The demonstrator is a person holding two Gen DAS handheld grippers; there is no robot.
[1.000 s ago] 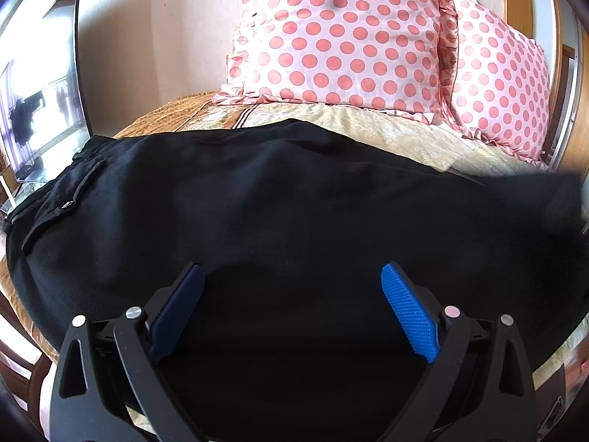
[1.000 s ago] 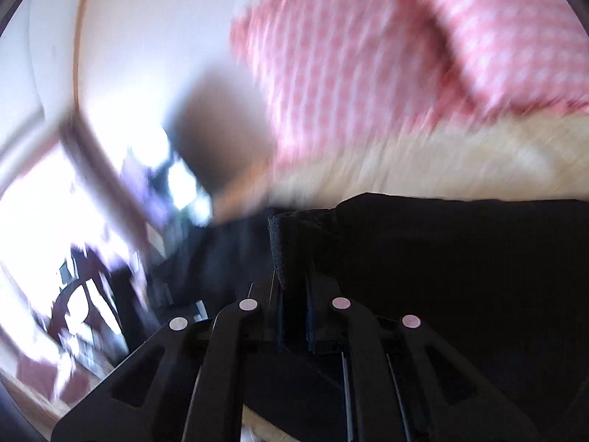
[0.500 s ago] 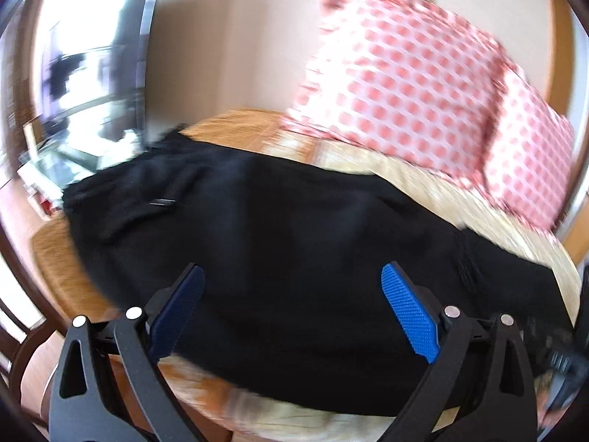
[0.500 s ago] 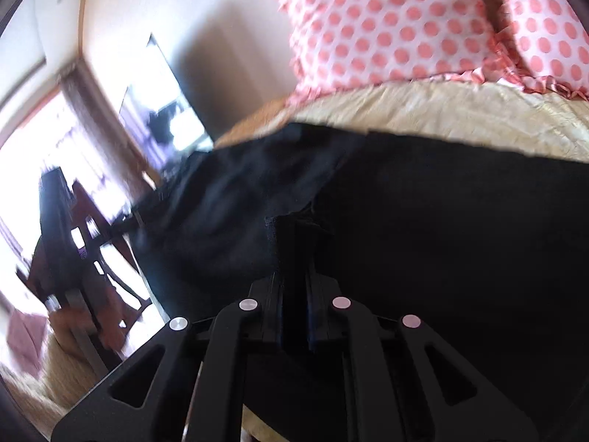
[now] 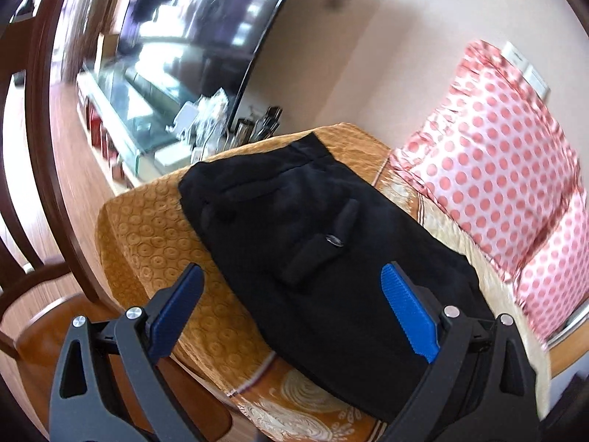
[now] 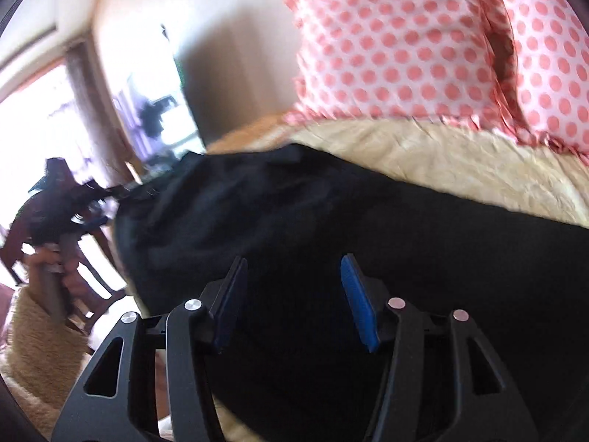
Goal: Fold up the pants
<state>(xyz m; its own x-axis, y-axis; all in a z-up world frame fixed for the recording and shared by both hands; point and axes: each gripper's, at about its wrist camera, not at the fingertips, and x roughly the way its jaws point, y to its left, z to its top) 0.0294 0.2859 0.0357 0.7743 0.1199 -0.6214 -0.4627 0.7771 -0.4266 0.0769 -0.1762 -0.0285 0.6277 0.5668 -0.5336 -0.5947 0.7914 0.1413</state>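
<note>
Black pants (image 5: 313, 243) lie across a gold patterned bed cover (image 5: 147, 235), waistband and buttoned back pocket toward the bed's corner. My left gripper (image 5: 292, 307) hovers open over the pants' near edge, blue pads wide apart, nothing between them. In the right wrist view the pants (image 6: 368, 243) fill the lower frame. My right gripper (image 6: 292, 294) is just above the cloth with its jaws opening; the blue pads stand apart and press on nothing. The left gripper (image 6: 88, 202) shows blurred at the far left, held by a hand (image 6: 48, 261).
Two pink polka-dot pillows (image 5: 508, 169) lean on the wall behind the bed. A television (image 5: 191, 11) and a glass stand (image 5: 121, 103) with small items stand beyond the bed's corner. Dark wooden chair parts (image 5: 44, 147) are close on the left.
My right gripper has opened and let go of the fold of black cloth it pinched. The left gripper swung toward the waistband end and rolled, staying open.
</note>
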